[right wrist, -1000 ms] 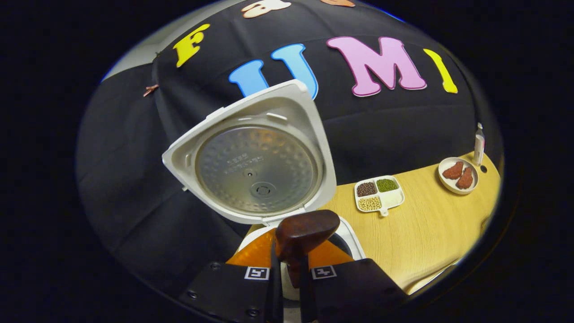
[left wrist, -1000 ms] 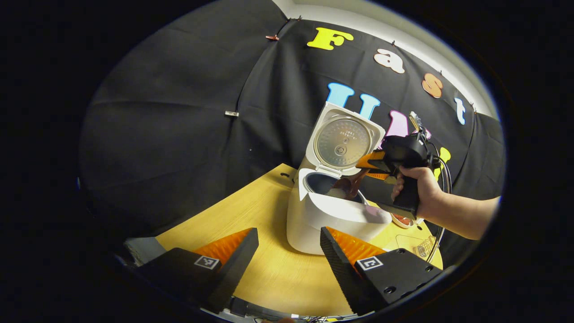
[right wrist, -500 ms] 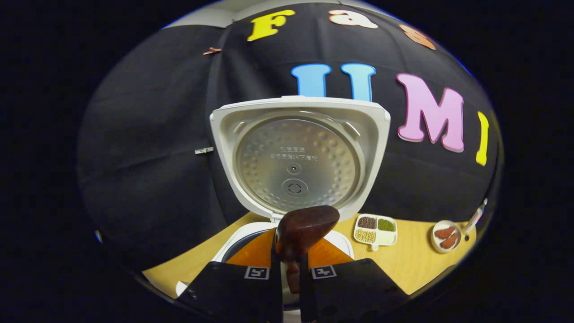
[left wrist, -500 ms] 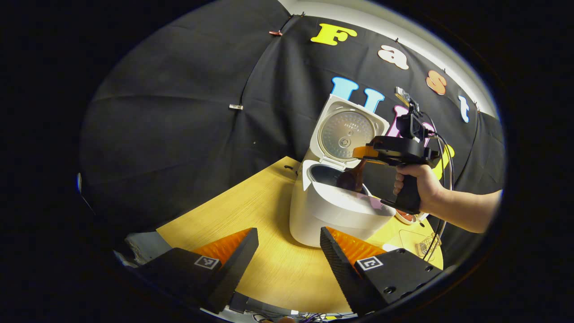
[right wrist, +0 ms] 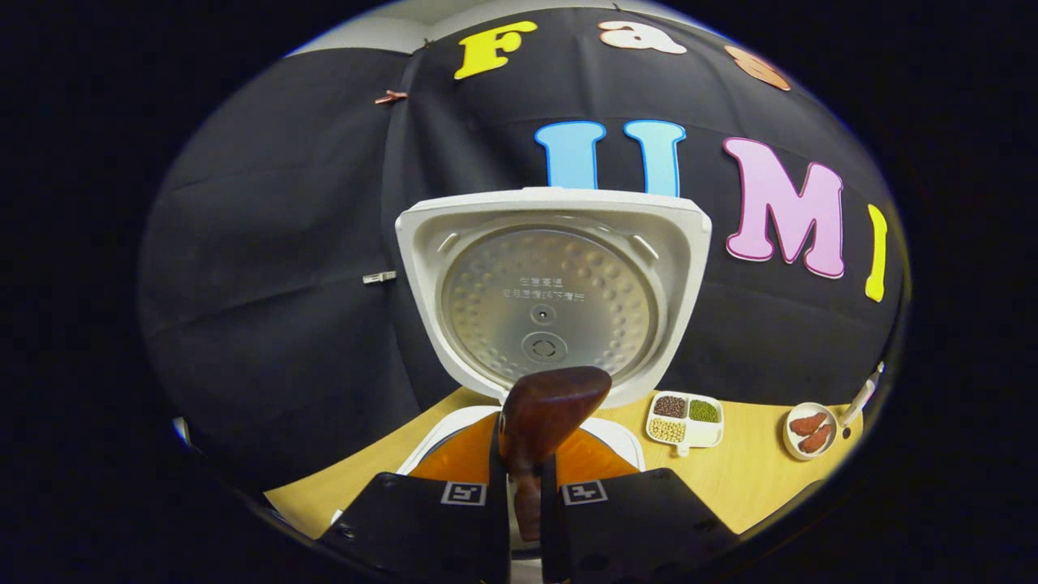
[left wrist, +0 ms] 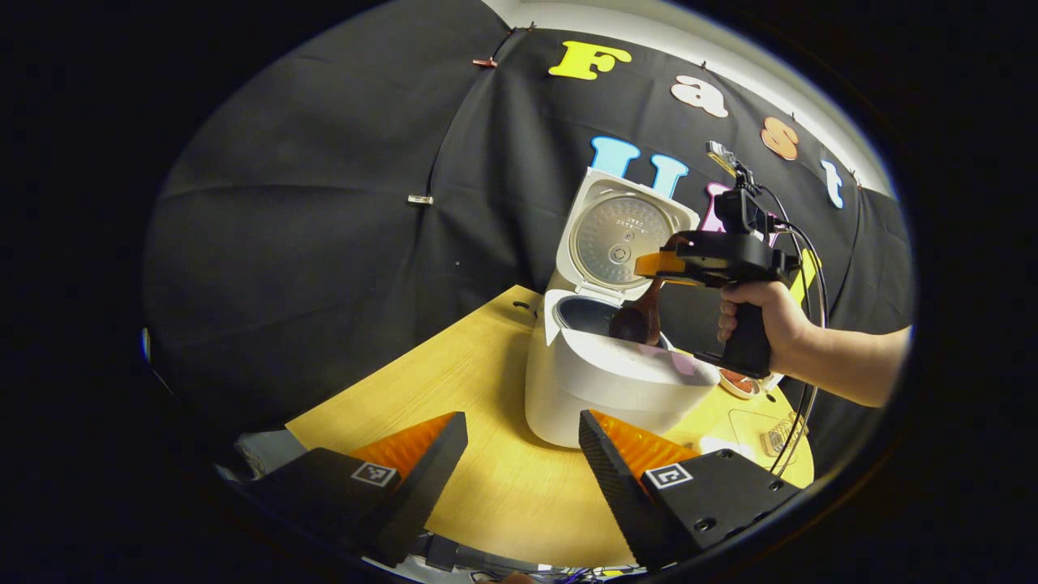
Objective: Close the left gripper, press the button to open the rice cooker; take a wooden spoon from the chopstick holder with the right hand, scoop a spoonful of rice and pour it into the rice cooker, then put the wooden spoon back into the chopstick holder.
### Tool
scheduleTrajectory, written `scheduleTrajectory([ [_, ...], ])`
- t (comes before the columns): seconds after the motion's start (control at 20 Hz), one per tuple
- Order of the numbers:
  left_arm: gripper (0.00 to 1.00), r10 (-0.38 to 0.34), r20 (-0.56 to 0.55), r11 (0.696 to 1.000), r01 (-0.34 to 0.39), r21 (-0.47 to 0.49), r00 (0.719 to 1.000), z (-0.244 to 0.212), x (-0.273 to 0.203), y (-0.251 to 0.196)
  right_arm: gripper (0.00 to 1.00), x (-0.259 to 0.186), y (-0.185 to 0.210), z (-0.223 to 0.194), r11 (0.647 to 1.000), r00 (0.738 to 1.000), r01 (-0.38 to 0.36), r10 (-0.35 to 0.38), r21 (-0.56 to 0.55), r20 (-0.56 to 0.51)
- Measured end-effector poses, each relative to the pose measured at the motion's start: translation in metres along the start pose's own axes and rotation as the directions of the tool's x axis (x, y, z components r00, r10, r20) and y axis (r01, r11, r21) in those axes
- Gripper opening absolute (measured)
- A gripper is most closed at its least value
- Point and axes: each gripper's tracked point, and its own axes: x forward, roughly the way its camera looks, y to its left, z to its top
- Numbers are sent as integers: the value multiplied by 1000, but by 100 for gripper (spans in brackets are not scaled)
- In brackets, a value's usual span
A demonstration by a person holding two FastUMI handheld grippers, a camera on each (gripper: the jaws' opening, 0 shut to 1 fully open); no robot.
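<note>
In the left gripper view, my left hand-held gripper [left wrist: 519, 462] sits at the bottom of the frame with its fingers spread wide and nothing between them, above the wooden surface [left wrist: 454, 381]. Right of centre stands the white rice cooker [left wrist: 608, 381], its lid [left wrist: 620, 237] swung upright. Further right, my right hand [left wrist: 770, 324] holds the right hand-held gripper [left wrist: 657, 266] over the cooker, and the wooden spoon [left wrist: 641, 316] hangs from it, bowl down, at the pot's opening.

In the right gripper view, the right hand-held gripper [right wrist: 525, 495] at the bottom centre pinches the wooden spoon's handle between both fingers, the spoon's dark bowl [right wrist: 551, 405] rising in front of the raised lid [right wrist: 551, 292]. At the lower right of the frame, on the surface [right wrist: 746, 478], lie a divided dish of beans and grains [right wrist: 685, 418] and a small round plate [right wrist: 811, 430].
</note>
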Motion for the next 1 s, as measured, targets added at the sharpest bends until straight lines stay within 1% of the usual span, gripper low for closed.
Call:
scheduleTrajectory([
  [0.15,96,-9,3,1000,9,-11,1000,1,-4,-5,19,-9,-11,12,997,1000,10,-11,83,7],
  [0.25,95,-18,2,1000,18,-7,1000,-1,-7,-11,19,-17,-22,23,988,999,26,-29,151,14],
  [0.45,95,-54,14,998,54,24,998,7,-10,-31,19,-38,-45,49,951,998,44,-59,307,37],
  [0.6,95,-90,25,995,89,40,996,14,-12,-50,19,-67,-74,68,920,994,59,-88,388,58],
  [0.7,95,-118,19,992,117,45,993,15,-13,-68,19,-92,-102,79,887,990,73,-120,456,76],
  [0.8,95,-153,11,987,152,51,988,14,-10,-89,19,-120,-138,90,860,981,96,-166,501,98],
  [0.9,95,-183,1,981,183,68,983,12,-8,-112,19,-147,-177,96,841,970,124,-215,527,115],
  [1.0,95,-202,0,975,201,89,979,14,-3,-135,19,-171,-218,94,823,958,158,-262,546,118],
])
